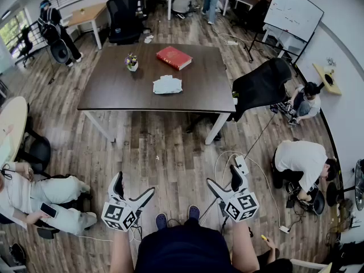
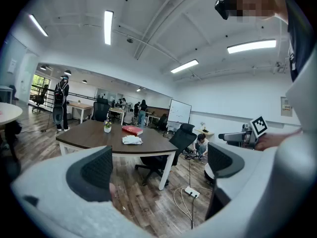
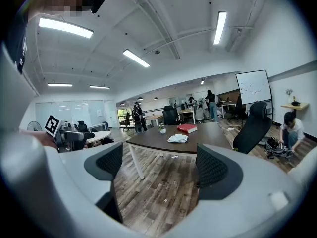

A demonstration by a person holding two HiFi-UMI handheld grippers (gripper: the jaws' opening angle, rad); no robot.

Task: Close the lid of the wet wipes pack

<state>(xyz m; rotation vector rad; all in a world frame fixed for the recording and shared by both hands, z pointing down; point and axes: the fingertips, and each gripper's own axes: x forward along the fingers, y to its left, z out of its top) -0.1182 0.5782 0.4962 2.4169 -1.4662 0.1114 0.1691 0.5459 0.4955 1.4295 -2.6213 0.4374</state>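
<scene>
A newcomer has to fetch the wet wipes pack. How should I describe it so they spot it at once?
Find the big dark brown table in the middle of the wood-floored room. Three things lie on it, and the wet wipes pack is the one closest to the viewer's side. It is the flat white packet, unlike the red book and the small flower pot beyond it.

A red book (image 1: 174, 57) lies toward the far side of the dark tabletop (image 1: 108, 92). A small pot of flowers (image 1: 132, 62) stands to its left, apart from it. A black office chair (image 1: 263, 85) stands at the tabletop's right end. A white power strip (image 1: 241, 164) lies among cables on the wooden floor (image 1: 165, 158). A whiteboard (image 1: 293, 12) stands near the far right wall.
</scene>
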